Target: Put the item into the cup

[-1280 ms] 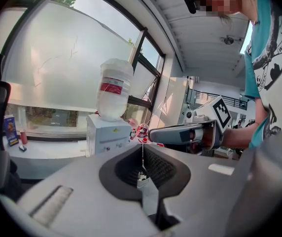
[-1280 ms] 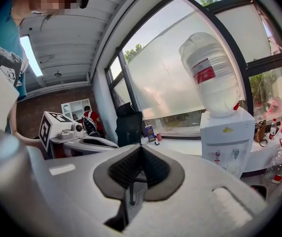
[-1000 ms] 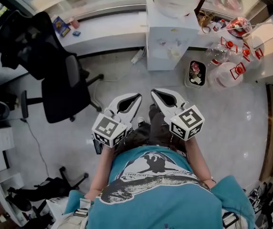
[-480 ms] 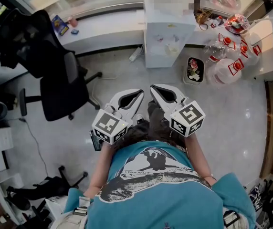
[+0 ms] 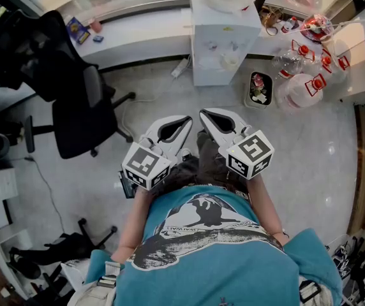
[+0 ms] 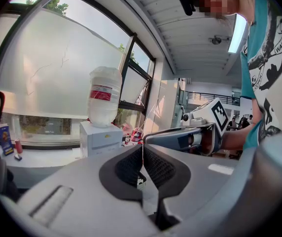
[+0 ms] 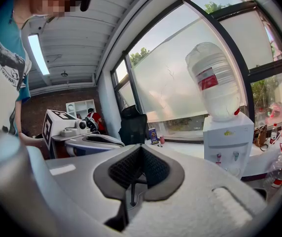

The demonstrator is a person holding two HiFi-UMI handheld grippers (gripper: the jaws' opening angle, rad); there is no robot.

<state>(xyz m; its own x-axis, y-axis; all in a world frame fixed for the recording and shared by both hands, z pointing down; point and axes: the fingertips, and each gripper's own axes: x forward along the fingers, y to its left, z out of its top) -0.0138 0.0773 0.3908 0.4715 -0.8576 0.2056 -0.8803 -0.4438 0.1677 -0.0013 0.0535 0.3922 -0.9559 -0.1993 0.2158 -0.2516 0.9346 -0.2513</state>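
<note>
No cup or loose item for the task shows clearly in any view. The person holds both grippers side by side at waist height over the floor. In the head view my left gripper (image 5: 184, 122) has its jaws together with nothing in them, and my right gripper (image 5: 203, 115) is likewise shut and empty. The left gripper view shows its black pads (image 6: 153, 168) pressed together, with the right gripper's body (image 6: 190, 137) beside it. In the right gripper view the pads (image 7: 151, 168) also meet, and the left gripper's body (image 7: 84, 141) lies to the left.
A white water dispenser (image 5: 224, 40) with a large bottle on top (image 7: 215, 83) stands ahead against a window ledge (image 5: 138, 34). A black office chair (image 5: 74, 101) stands at left. Several water bottles (image 5: 304, 88) and a small bin (image 5: 258, 89) sit on the floor at right.
Both grippers stay shut and side by side. The dispenser, chair and floor have drifted slightly up and left in the head view.
</note>
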